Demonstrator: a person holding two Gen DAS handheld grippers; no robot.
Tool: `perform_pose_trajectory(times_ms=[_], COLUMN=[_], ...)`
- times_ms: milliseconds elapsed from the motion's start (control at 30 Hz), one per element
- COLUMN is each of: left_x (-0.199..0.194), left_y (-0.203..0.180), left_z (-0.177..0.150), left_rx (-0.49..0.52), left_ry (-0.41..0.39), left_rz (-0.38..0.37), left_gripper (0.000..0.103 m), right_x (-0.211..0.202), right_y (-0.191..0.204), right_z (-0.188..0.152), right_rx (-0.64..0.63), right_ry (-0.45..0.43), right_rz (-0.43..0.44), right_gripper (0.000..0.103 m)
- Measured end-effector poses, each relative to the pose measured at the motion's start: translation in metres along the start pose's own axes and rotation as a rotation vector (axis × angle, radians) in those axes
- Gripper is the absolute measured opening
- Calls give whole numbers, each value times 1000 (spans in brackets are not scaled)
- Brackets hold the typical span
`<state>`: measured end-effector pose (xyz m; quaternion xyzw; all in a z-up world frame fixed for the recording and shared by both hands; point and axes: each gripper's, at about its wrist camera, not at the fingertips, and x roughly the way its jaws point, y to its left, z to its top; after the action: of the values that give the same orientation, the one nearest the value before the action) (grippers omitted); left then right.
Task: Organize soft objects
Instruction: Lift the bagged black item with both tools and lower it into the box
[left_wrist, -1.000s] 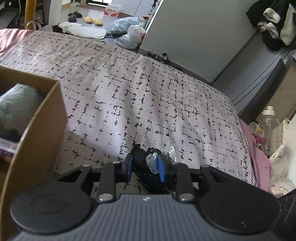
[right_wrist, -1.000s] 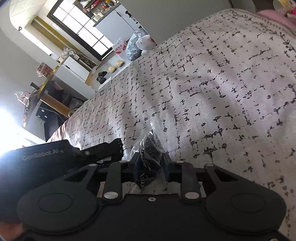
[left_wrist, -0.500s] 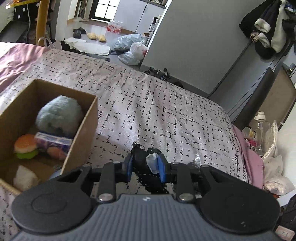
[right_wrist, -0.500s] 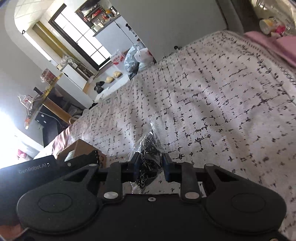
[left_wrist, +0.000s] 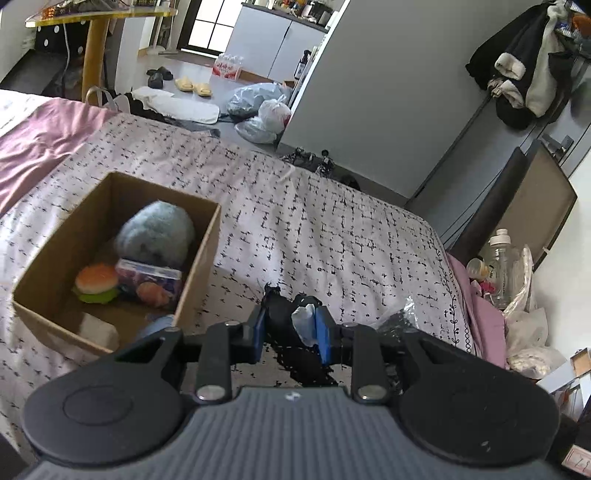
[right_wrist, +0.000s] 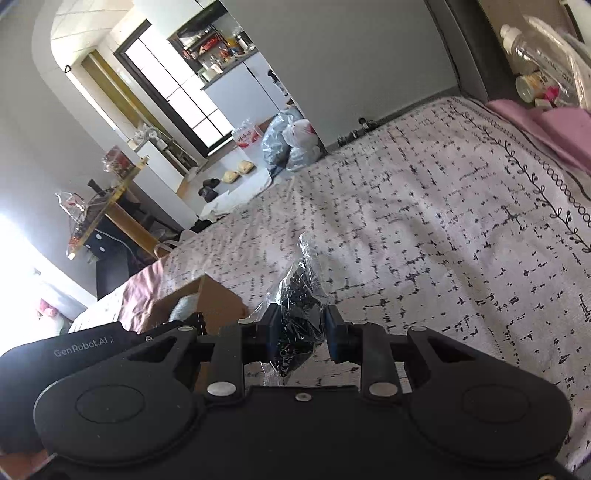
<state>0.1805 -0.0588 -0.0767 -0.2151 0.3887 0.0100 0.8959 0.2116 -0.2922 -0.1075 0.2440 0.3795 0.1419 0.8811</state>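
Left hand-held gripper (left_wrist: 290, 328) fingers around black soft bundle (left_wrist: 282, 317), beside cardboard box (left_wrist: 199, 266).

Colours on the bed

White bedspread (left_wrist: 332, 229) with black dashes (pink sheet (left_wrist: 40, 136) beside it); brown cardboard box (left_wrist: 199, 266); grey-blue plush (left_wrist: 155, 232).

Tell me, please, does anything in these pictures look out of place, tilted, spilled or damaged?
Nothing looks spilled or damaged. The cardboard box stands upright on the bed, with the soft toys inside. One oddity: the left gripper and the right gripper both clamp the same black item in clear plastic wrap, which is crumpled between them.
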Motion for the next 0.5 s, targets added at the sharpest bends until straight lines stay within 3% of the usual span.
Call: perform_pose_trajectory(times_ms=[500], left_x=[-52], left_y=[39], left_z=[14], left_rx=[-25], left_ry=[-53], left_rz=[-6], left_gripper=[28], right_x=[-21], right_y=[53], right_z=[-10], right_rx=[-58], right_ry=[-39], right_rz=[32], right_gripper=[26])
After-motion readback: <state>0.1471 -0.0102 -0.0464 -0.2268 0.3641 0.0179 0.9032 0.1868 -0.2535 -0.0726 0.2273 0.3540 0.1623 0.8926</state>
